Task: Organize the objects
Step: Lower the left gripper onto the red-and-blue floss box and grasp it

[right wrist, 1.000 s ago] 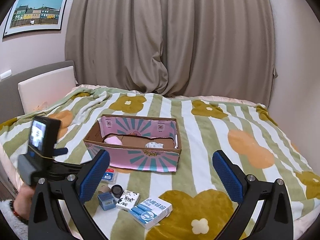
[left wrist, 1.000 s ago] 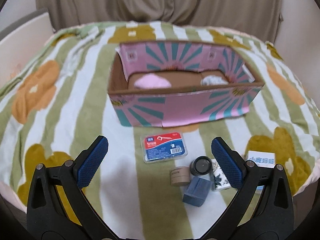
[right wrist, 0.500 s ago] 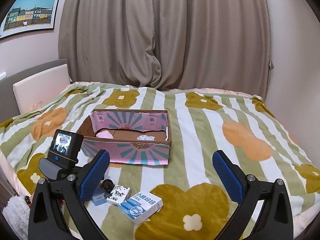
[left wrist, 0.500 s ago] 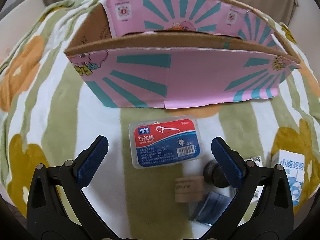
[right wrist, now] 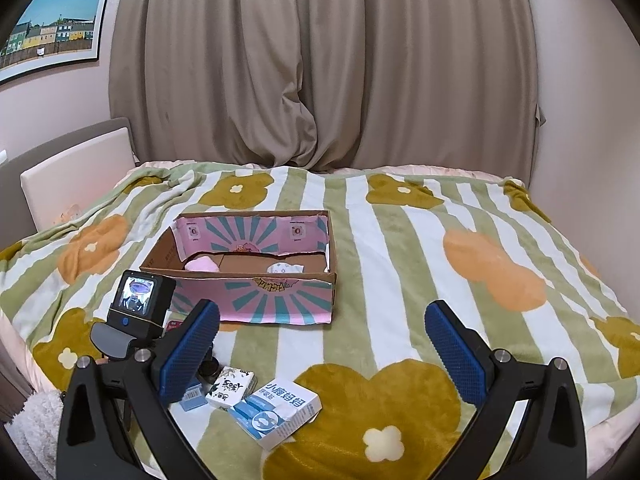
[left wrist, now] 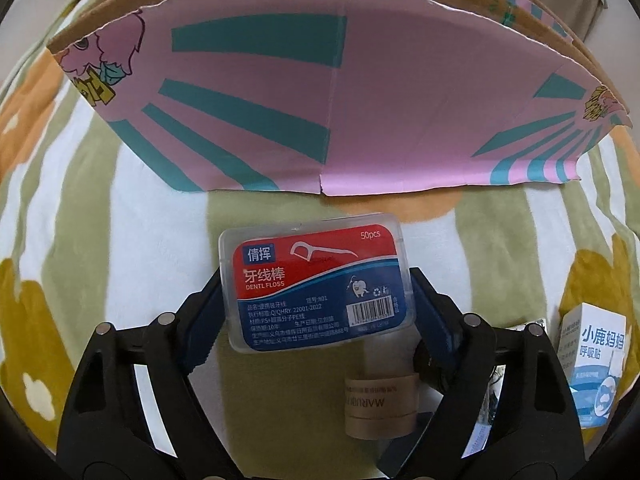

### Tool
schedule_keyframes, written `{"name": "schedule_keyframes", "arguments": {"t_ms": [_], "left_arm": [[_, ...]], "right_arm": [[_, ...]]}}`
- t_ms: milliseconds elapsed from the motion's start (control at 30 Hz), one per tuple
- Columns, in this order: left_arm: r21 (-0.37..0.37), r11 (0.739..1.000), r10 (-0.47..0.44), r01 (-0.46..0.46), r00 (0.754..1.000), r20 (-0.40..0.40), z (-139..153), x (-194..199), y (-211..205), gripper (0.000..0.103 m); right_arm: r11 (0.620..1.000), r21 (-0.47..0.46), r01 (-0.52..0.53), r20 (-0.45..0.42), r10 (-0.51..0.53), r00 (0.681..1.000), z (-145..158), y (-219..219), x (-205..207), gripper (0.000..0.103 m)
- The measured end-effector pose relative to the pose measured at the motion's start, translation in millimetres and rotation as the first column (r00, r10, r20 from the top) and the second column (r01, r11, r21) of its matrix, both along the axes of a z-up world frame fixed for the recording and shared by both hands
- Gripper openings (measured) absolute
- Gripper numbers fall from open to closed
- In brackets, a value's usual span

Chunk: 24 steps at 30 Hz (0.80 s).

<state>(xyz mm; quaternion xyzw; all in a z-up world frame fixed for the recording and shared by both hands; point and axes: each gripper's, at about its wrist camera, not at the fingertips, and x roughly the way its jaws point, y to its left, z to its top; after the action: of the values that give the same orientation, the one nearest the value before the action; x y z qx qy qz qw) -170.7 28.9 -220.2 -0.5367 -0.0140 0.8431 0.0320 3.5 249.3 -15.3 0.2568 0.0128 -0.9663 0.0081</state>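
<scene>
Floral blanket bears "DENTL FLOSS" box between closing left tongs.

On the bed's blanket, the floss case lies just near of the cardboard box, small boxes to its right.

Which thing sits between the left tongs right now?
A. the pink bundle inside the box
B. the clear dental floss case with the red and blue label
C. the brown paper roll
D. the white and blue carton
B: in the left wrist view, the floss case lies between the closing left tongs, their blue pads at its two sides.
</scene>
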Motion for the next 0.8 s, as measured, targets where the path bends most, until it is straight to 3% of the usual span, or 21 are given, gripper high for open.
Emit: {"name": "schedule_keyframes", "arguments": {"t_ms": [467, 800], "left_arm": [[0.014, 1.000, -0.001, 0.002, 0.999, -0.047, 8, 5, -1, 0.082], [0.009, 1.000, 0.006, -0.005, 0.986, -0.165, 55, 26, -10, 0.082]], "right_arm": [[1.000, -0.005, -0.001, 0.019, 0.001, 1.000, -2, -1, -6, 0.103], [1.000, -0.024, -0.021, 0.019, 0.021, 1.000, -4, -6, -7, 0.103]]}}
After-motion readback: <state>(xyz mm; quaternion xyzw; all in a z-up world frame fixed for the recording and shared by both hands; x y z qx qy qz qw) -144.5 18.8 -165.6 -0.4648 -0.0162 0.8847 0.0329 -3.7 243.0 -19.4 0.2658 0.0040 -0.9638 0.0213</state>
